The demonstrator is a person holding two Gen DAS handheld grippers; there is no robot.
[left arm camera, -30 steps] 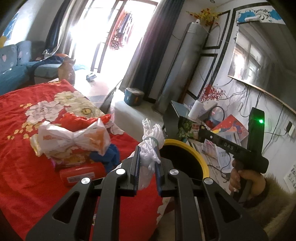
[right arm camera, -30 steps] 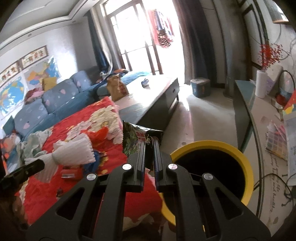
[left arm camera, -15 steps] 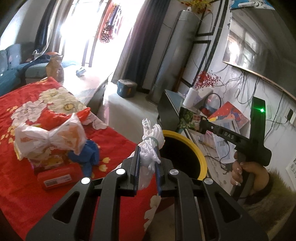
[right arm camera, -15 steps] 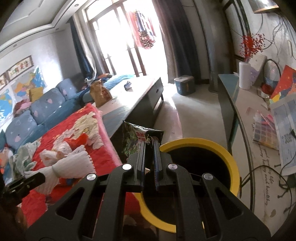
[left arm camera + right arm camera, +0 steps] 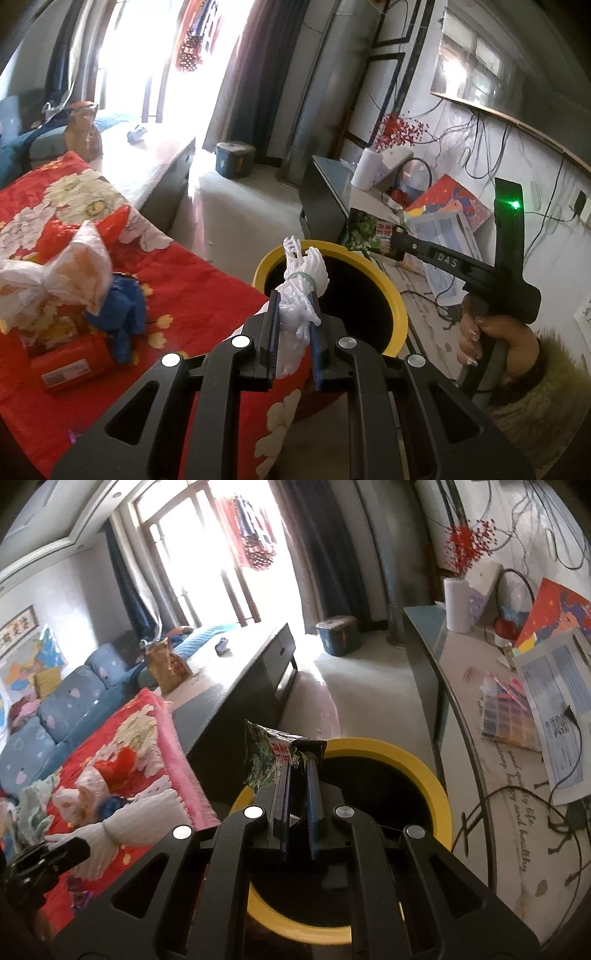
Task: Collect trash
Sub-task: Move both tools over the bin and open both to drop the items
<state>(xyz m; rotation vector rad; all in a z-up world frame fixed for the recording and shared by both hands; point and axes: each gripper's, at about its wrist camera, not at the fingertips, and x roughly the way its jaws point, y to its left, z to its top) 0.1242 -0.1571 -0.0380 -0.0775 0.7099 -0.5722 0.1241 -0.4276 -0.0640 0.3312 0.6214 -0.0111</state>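
Left wrist view: left gripper [image 5: 293,325] clamped on a bunched white foam-net sleeve [image 5: 301,291] with a green rubber band around it. Sleeve held upright, over the near rim of a round bin with a yellow rim and black interior [image 5: 395,299]. Bin stands just beside the edge of a red floral-print cloth [image 5: 192,291] covering the table. On the cloth, to the left: a tied white plastic bag [image 5: 62,277], a crumpled blue piece [image 5: 123,314] touching it, and a red cylindrical packet with a white label [image 5: 70,363] lying in front of both. Right gripper visible here across the bin, gripped by a bare hand [image 5: 495,336], green light lit on its upright post.

Right wrist view: right gripper [image 5: 297,775] closed on a crinkled green-and-black snack wrapper [image 5: 273,760] with a red patch. Wrapper held above the left part of the bin's rim [image 5: 436,786], over the opening edge. A grey side counter [image 5: 461,664] with papers and cables runs right of the bin.
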